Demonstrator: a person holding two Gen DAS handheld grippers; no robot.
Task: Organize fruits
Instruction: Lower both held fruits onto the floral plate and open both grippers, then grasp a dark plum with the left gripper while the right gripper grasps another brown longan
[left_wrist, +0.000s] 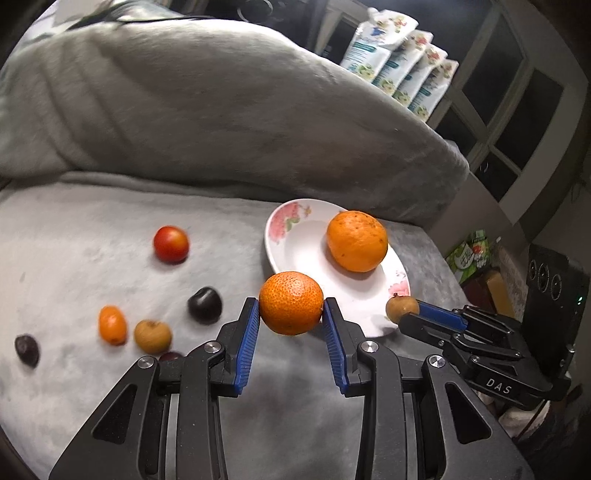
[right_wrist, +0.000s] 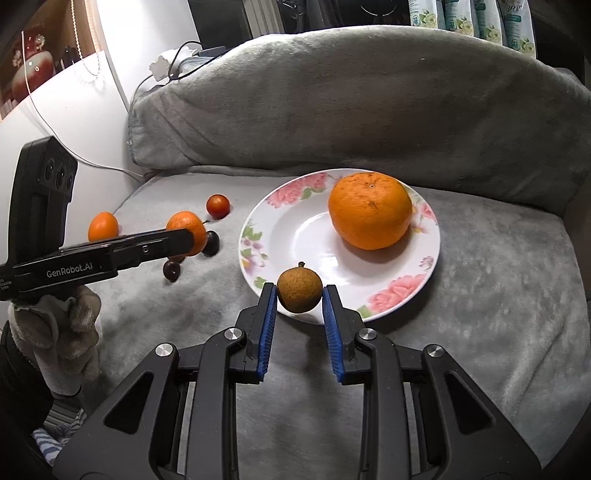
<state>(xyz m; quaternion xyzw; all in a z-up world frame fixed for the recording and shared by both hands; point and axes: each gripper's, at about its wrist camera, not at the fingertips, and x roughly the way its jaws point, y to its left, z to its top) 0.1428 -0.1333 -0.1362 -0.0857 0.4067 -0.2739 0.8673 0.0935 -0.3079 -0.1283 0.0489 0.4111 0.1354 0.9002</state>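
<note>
While the left gripper (left_wrist: 291, 314) pinches a tangerine (left_wrist: 291, 302) near the plate (right_wrist: 295, 236), the right gripper (right_wrist: 299, 295) clamps a brown longan (right_wrist: 299, 291) over its near rim; next, each must release onto the plate beside the large orange (right_wrist: 369, 210).

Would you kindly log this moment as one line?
left claw: holds mandarin | right claw: holds longan | plate: one orange | rest: on blanket

Glossy glazed plate (right_wrist: 295, 236), plush matt grey blanket (right_wrist: 480, 295), dimpled orange (right_wrist: 369, 210) peel.
</note>
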